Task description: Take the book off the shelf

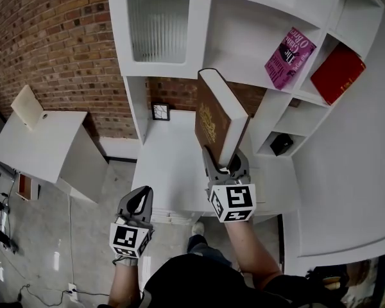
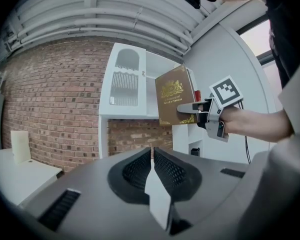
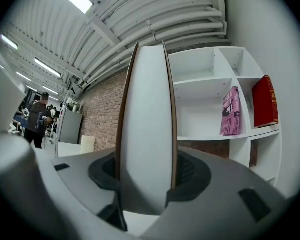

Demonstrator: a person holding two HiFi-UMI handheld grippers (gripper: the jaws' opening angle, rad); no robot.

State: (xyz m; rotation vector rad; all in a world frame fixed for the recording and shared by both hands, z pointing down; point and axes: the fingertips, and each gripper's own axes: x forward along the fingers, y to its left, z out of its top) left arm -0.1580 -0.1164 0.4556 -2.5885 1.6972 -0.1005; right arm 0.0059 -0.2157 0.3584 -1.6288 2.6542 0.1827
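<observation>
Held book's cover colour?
Brown hardcover book with gold emblem; clearest in left gripper view.

The brown hardback book (image 1: 212,124) has a matt cover with glossy gilt stamping and smooth white paper edges. The white shelf unit (image 1: 244,31) is smooth, satin-painted board with a ribbed translucent door panel (image 1: 158,27); the red brick wall (image 1: 58,37) is rough and matt. The left gripper (image 1: 141,194) is matt grey plastic with finely ribbed black fingers (image 2: 135,171); the grey floor (image 1: 38,236) is glossy.

On the pink book (image 1: 289,58), which leans near the right edge of the shelf unit (image 1: 244,37), we read "The" on the cover (the rest looks like "Giant, O'Brien", with "Hilary Mantel" below). The brown book (image 1: 212,124) bears gold lettering too small for us to read.
</observation>
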